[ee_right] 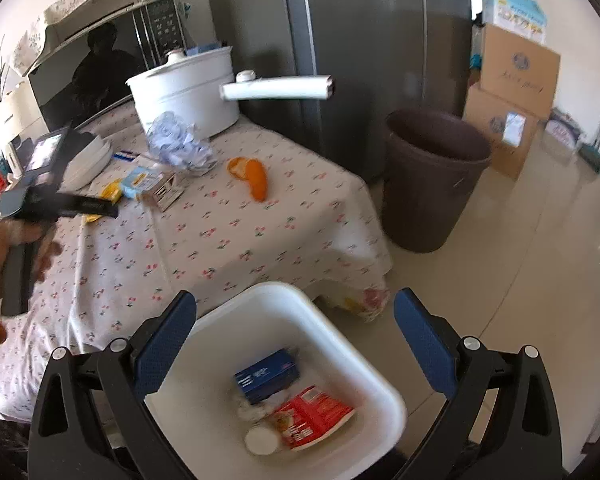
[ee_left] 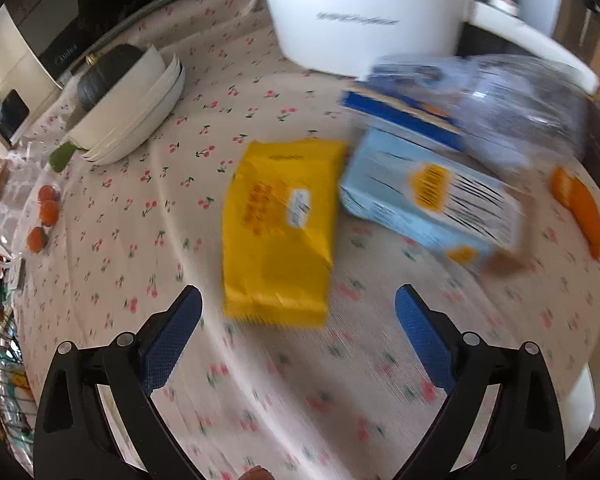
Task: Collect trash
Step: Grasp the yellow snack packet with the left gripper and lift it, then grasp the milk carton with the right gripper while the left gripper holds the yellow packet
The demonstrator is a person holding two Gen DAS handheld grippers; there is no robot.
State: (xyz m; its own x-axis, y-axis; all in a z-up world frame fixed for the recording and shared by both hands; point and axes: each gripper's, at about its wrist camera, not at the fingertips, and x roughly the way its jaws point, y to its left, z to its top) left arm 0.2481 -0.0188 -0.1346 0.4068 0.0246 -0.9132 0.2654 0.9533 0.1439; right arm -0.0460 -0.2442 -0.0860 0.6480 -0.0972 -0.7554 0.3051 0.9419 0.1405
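Note:
In the left wrist view, my left gripper [ee_left: 298,300] is open and empty just above the near end of a yellow packet [ee_left: 280,228] lying on the cherry-print tablecloth. A light blue carton [ee_left: 428,200], a crumpled clear plastic wrapper [ee_left: 512,104] and an orange peel [ee_left: 580,208] lie to its right. In the right wrist view, my right gripper [ee_right: 296,308] is open and empty above a white bin [ee_right: 384,392] beside the table. The bin holds a dark blue box [ee_right: 266,374], a red packet [ee_right: 312,416] and a white lid [ee_right: 262,440]. The peel [ee_right: 254,178], carton [ee_right: 148,180] and wrapper [ee_right: 180,144] also show there.
A big white pot [ee_left: 364,12] stands at the table's far edge. Stacked white bowls [ee_left: 140,108] and small orange fruits [ee_left: 46,212] sit at the left. A dark brown waste bin [ee_right: 432,176] stands on the floor by a grey fridge [ee_right: 340,40]. Cardboard boxes [ee_right: 512,100] stand beyond.

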